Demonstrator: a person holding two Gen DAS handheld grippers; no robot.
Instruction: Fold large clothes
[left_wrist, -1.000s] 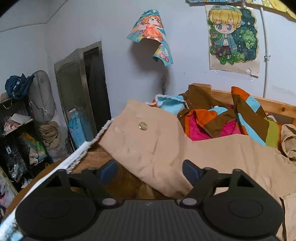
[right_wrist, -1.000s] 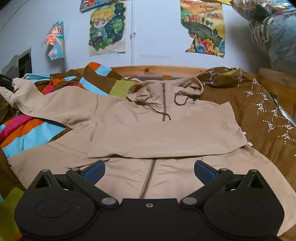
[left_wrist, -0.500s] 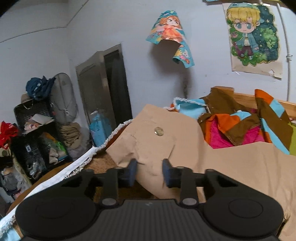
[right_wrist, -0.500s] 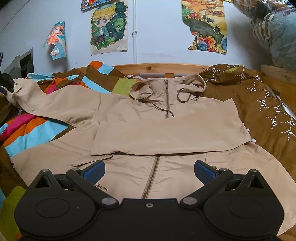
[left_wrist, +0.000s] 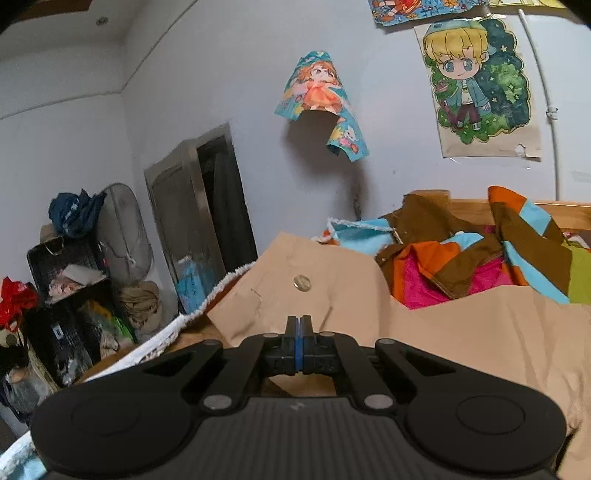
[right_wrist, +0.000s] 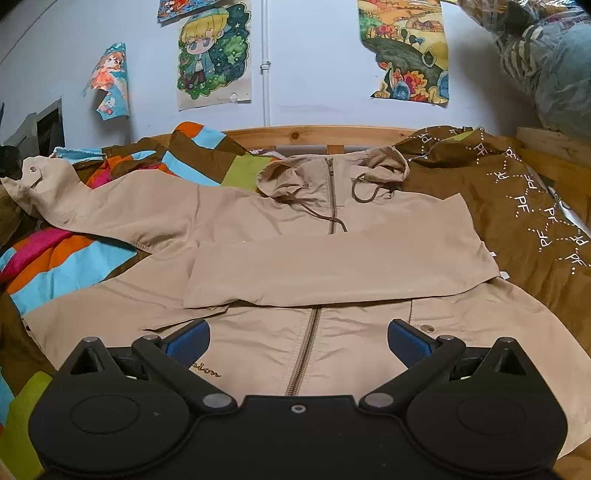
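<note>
My left gripper (left_wrist: 299, 325) is pinched on the beige jacket's (right_wrist: 332, 258) sleeve cuff (left_wrist: 295, 291) near the bed's edge. My right gripper (right_wrist: 298, 334) gapes wide over its zipper (right_wrist: 303, 358); hem is closest.

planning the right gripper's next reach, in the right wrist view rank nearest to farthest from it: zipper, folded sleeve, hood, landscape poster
1. zipper, between the right gripper fingers, low centre.
2. folded sleeve, across the jacket's chest.
3. hood, by the headboard.
4. landscape poster, on the wall, upper right.
</note>
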